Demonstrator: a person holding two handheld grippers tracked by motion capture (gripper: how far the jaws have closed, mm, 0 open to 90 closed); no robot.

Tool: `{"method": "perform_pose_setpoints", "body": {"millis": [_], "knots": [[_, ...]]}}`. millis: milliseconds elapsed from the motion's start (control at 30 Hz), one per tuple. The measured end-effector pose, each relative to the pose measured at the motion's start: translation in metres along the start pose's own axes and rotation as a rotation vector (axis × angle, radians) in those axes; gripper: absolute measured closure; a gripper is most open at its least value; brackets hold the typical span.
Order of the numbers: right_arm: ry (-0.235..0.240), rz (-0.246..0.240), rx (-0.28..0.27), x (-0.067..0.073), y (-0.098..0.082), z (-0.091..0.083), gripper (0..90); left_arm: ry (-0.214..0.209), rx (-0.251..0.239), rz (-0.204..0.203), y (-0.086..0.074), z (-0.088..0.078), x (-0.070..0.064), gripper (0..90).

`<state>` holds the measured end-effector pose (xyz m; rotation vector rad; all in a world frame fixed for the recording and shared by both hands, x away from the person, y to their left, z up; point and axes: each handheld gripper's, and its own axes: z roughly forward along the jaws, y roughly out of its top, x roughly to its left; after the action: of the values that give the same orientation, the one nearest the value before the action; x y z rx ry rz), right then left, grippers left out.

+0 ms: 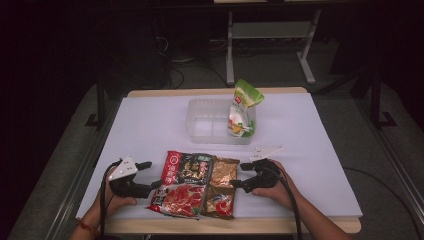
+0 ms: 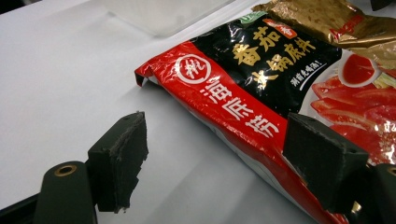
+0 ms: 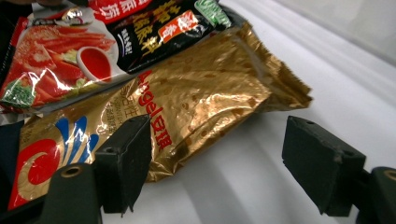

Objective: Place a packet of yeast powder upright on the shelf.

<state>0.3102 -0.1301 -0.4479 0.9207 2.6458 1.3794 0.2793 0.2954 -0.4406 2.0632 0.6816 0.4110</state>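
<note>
Near the front edge of the table [image 1: 150,120], the red-and-black packet [image 1: 182,184] and the gold packet [image 1: 221,186] lie side by side, their overlap hiding part of each. The left hand-held gripper [image 1: 152,175] stands released with the red-and-black packet's edge between its spread jaws, though one jaw covers the far side, so contact is unclear. The right hand-held gripper [image 1: 239,175] is likewise released beside the gold packet, gripping nothing.
</note>
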Motion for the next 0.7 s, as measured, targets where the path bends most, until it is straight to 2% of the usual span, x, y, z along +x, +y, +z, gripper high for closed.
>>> {"method": "perform_pose_setpoints", "body": {"millis": [133, 267, 333, 400, 467, 700], "knots": [[0.018, 0.002, 0.017, 0.0, 0.001, 0.006, 20.9, -0.001, 0.016, 0.022, 0.0, 0.0, -0.005, 21.4], [0.035, 0.013, 0.028, 0.0, 0.0, 0.009, 19.3, -0.003, -0.003, 0.036, 0.002, 0.0, -0.008, 22.0], [0.037, 0.016, 0.033, 0.0, 0.0, 0.011, 18.4, -0.012, -0.016, 0.035, 0.004, 0.0, -0.009, 22.4], [0.043, 0.018, 0.044, 0.001, 0.0, 0.012, 20.6, -0.023, -0.018, 0.038, 0.006, 0.001, -0.011, 22.4], [0.045, 0.034, 0.048, 0.001, 0.0, 0.014, 19.0, -0.031, -0.014, 0.048, 0.007, 0.003, -0.013, 22.3], [0.049, 0.042, 0.05, 0.004, 0.003, 0.02, 17.8, -0.036, -0.011, 0.047, 0.008, 0.004, -0.013, 22.0]]}}
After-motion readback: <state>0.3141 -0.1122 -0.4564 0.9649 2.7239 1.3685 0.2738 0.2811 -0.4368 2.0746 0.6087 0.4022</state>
